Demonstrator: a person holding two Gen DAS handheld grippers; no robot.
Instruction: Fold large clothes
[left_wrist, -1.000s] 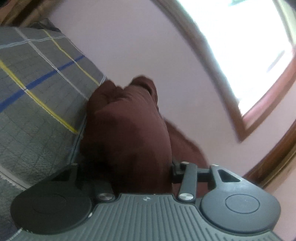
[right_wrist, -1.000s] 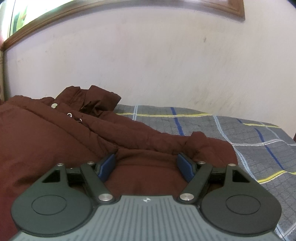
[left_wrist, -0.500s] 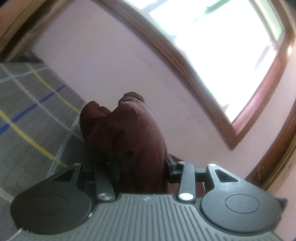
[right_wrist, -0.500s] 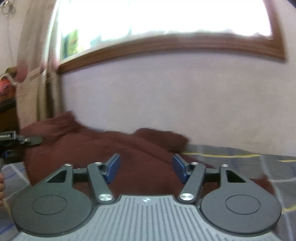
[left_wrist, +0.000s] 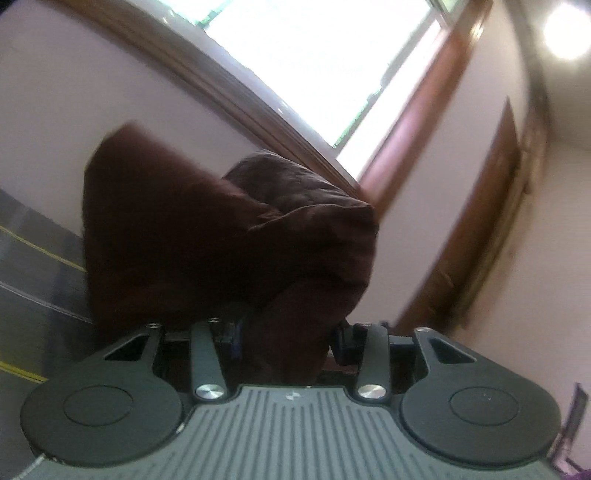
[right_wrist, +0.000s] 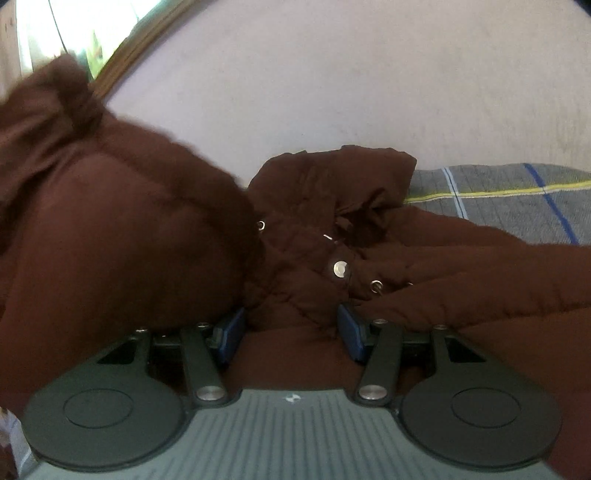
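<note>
Left wrist view: brown jacket (left_wrist: 229, 236) bunched, clamped in left hand-held gripper (left_wrist: 288, 339).

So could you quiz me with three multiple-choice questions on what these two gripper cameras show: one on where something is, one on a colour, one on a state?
1. Where does the coat lie?
A. on a checked bedcover
B. on a wooden floor
C. in a basket

2. What colour is the coat?
A. bright green
B. dark reddish brown
C. white

3. What is the left gripper doing?
A. hanging open with nothing in it
B. clamping a bunch of the coat
C. holding a hanger

Answers:
1 A: the grey checked bedcover shows under and behind it.
2 B: the fabric is brown in both views.
3 B: fabric fills the gap between its fingers and rises up.
</note>
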